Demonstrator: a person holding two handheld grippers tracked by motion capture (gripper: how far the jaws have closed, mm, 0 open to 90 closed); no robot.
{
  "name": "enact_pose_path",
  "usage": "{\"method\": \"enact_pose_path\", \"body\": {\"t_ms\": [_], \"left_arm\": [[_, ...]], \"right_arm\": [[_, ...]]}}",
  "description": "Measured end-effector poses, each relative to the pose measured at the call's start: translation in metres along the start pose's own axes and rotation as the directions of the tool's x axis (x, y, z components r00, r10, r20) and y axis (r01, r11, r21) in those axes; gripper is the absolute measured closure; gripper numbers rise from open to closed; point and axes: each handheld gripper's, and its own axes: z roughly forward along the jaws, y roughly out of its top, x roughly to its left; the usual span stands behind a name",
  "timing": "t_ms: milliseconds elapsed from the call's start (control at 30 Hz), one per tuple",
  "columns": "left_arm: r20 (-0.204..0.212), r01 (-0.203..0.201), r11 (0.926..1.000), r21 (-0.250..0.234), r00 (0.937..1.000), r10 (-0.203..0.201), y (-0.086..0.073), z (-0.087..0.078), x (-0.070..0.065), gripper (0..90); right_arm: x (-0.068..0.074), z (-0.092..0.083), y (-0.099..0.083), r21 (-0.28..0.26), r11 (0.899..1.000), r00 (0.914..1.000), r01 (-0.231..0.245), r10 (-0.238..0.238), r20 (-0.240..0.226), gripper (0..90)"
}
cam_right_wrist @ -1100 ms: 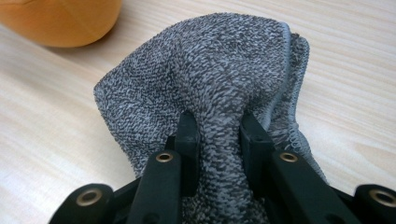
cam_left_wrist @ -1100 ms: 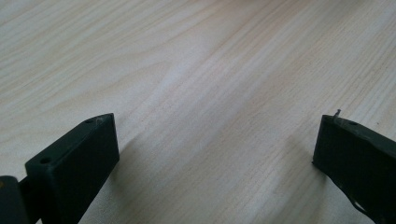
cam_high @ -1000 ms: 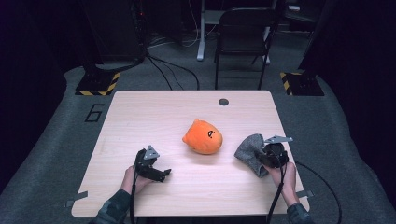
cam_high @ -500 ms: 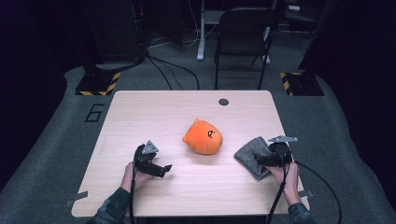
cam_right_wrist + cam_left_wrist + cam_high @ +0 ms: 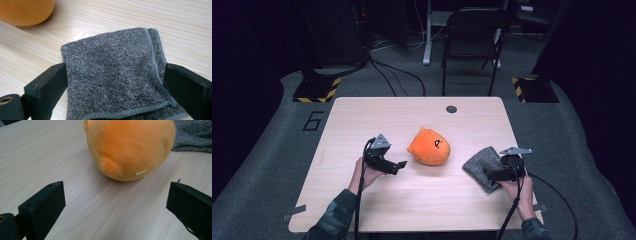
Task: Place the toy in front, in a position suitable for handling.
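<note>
An orange plush toy (image 5: 429,146) with a small face sits in the middle of the wooden table (image 5: 362,115). My left gripper (image 5: 399,165) hovers just left of it, open, and the plush (image 5: 130,147) lies ahead of its wide jaws (image 5: 116,188). A folded grey towel (image 5: 479,165) lies flat at the right. My right gripper (image 5: 488,174) rests at the towel's near right corner. Its jaws have just been opening and stand wide (image 5: 115,70), with the towel (image 5: 112,75) flat between them and not pressed.
A dark round grommet (image 5: 451,109) sits near the table's far edge. A black chair (image 5: 472,30) stands behind the table, and yellow-and-black striped stand bases (image 5: 317,90) lie on the floor with cables. The towel's edge (image 5: 192,135) lies behind the plush.
The right gripper has opened and let go of the towel, which went from bunched up to flat on the table. The left gripper has risen and moved closer to the plush.
</note>
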Motion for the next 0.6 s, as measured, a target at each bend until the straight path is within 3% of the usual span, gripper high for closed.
{"method": "enact_pose_path", "body": {"t_ms": [33,200,500,600], "left_arm": [[0.025,0.02,0.9998,0.0,0.9995,-0.02,0.003,0.003,0.002,1.7],[0.041,0.038,0.999,-0.026,0.9985,-0.037,0.017,0.017,0.009,2.1],[0.093,0.007,0.9998,-0.018,0.9957,-0.005,0.035,0.044,0.0,4.9],[0.103,-0.012,0.9999,0.006,0.9946,0.011,0.037,0.055,-0.003,10.5]], "right_arm": [[0.0,0.0,0.0,-0.003,1.0,1.0,-0.005,0.005,0.001,4.1],[-0.002,0.0,0.0,0.005,1.0,1.0,-0.005,0.005,-0.007,3.5],[-0.003,0.0,0.001,-0.005,1.0,1.0,-0.007,0.007,-0.006,4.1],[-0.002,-0.001,0.0,-0.002,1.0,0.9999,-0.008,0.008,-0.006,4.3]]}}
